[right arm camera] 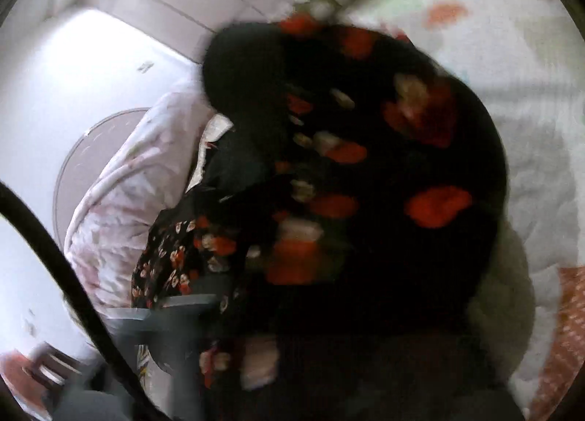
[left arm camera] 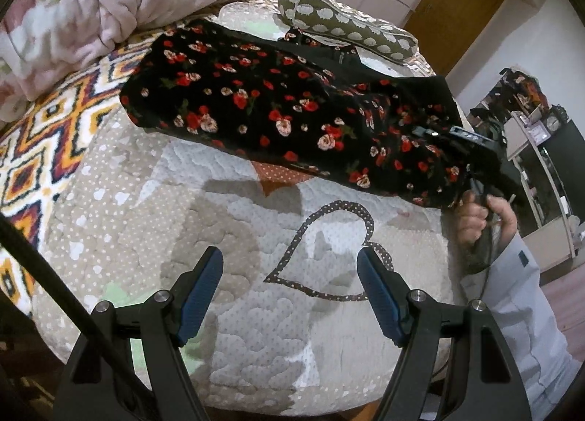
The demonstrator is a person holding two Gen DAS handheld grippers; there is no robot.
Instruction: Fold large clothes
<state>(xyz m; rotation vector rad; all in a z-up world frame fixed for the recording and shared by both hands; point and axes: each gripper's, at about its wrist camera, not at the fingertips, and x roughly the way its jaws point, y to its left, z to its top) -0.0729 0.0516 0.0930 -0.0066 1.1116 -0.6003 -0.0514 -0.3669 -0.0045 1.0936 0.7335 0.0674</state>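
Note:
A black garment with red and white flowers (left arm camera: 278,106) lies stretched across the bed, its right end lifted off the quilt. My left gripper (left arm camera: 290,296) is open and empty, hovering over the quilt in front of the garment, apart from it. My right gripper (left arm camera: 457,150) shows in the left wrist view at the garment's right end, with the cloth draped over its fingers. In the right wrist view the garment (right arm camera: 365,172) fills the frame, blurred, and covers the fingers, so the jaws are hidden.
The bed has a beige quilt with a heart outline (left arm camera: 329,256). A pink floral comforter (left arm camera: 109,0) is at the back left, a patterned blanket (left arm camera: 44,150) at left, an olive dotted pillow (left arm camera: 340,26) behind. Shelves (left arm camera: 541,165) stand at right.

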